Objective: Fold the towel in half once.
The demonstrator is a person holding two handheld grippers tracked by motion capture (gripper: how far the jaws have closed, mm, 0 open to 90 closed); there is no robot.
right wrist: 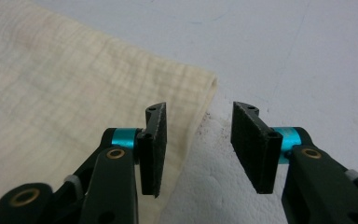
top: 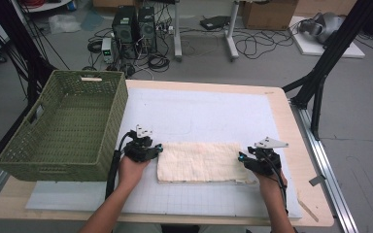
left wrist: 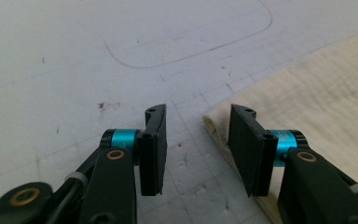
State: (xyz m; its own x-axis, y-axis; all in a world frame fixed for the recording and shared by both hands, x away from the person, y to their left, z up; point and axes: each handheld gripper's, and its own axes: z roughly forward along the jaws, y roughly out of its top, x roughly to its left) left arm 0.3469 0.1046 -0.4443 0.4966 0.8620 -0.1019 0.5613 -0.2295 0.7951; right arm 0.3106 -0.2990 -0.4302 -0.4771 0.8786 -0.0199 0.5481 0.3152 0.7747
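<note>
We had the cream towel (top: pixel 199 162) folded flat, left gripper (top: pixel 158 148) and right gripper (top: pixel 242 158) both open at its ends, basket (top: pixel 63 127) unfilled.

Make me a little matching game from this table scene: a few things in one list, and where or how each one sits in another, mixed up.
Things:
1. green basket
2. cream towel
3. left gripper
4. right gripper

Places or states:
A. lies folded flat in the middle of the white mat
B. jaws apart at the towel's right end, nothing between them
C. stands at the table's left edge
D. jaws apart at the towel's left end, nothing between them

Pairs: 1-C, 2-A, 3-D, 4-B
</note>
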